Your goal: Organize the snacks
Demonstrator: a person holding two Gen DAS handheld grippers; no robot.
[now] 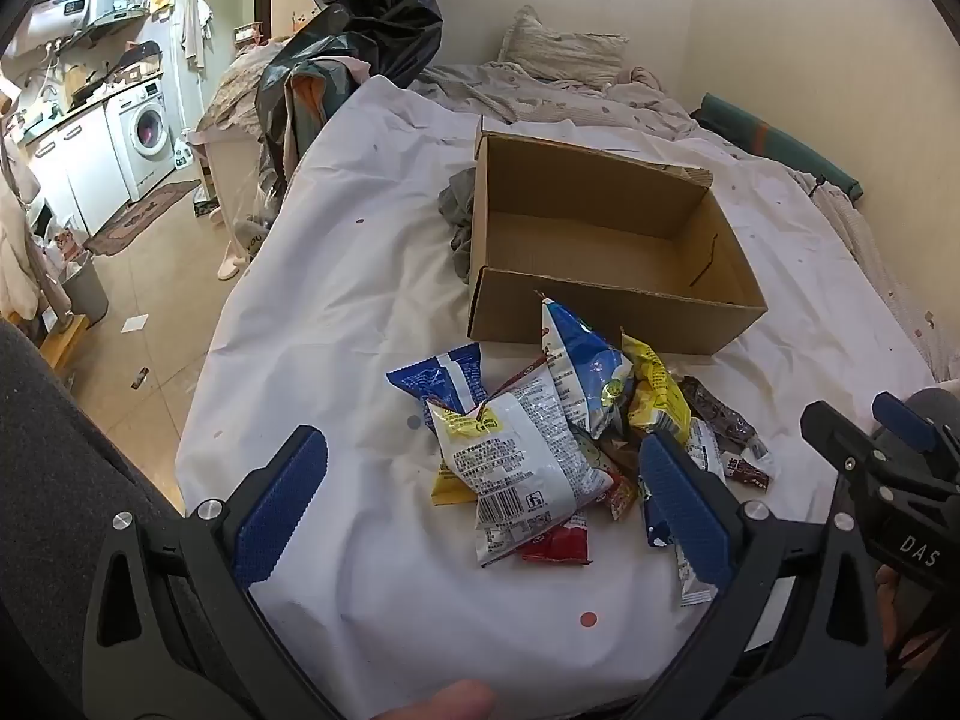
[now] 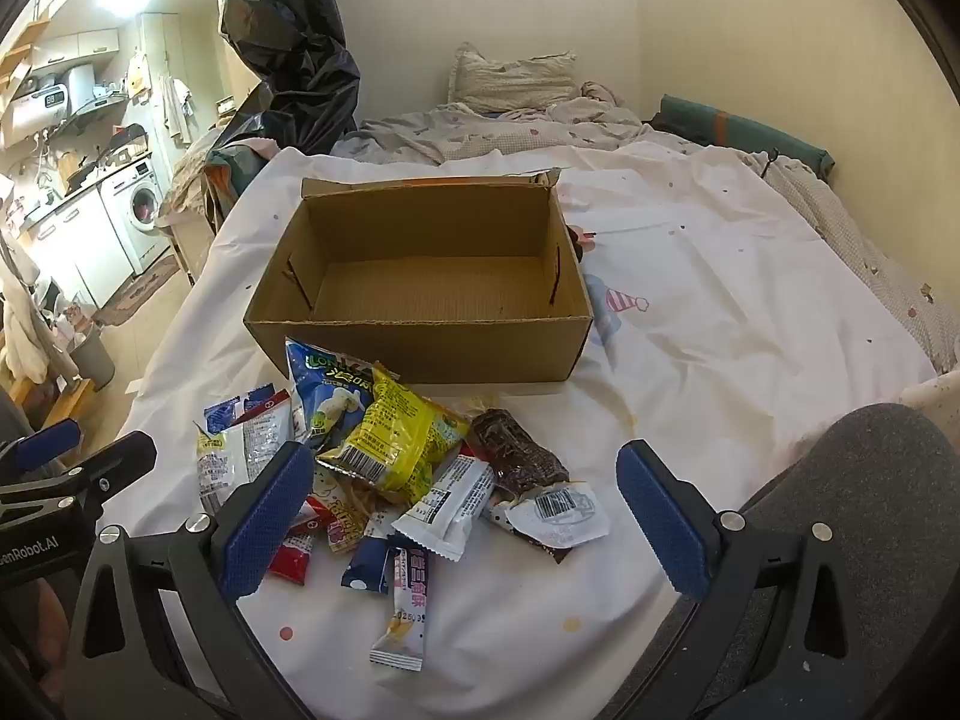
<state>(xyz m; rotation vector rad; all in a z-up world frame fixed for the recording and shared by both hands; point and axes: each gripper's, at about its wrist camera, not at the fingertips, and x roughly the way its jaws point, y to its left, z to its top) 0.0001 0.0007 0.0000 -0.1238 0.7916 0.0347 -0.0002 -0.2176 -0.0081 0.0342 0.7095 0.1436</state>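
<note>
I see the bed (image 2: 720,276) under its white sheet with bare room to the right, the empty cardboard box (image 2: 420,348) mid-bed, the snack pile (image 2: 384,450) touching its near wall, and my left tool (image 1: 480,498) and right tool (image 2: 474,510) hovering spread wide, holding nothing.

A white sheet (image 1: 336,276) with small coloured dots covers the bed. At its head a ruffled pillow (image 2: 510,81) lies on a crumpled quilt (image 2: 456,132). A black plastic bag (image 1: 366,18) hangs beside the bed. Beyond it, a front-loading washing machine (image 1: 144,126) stands among white cabinets (image 1: 78,174).
</note>
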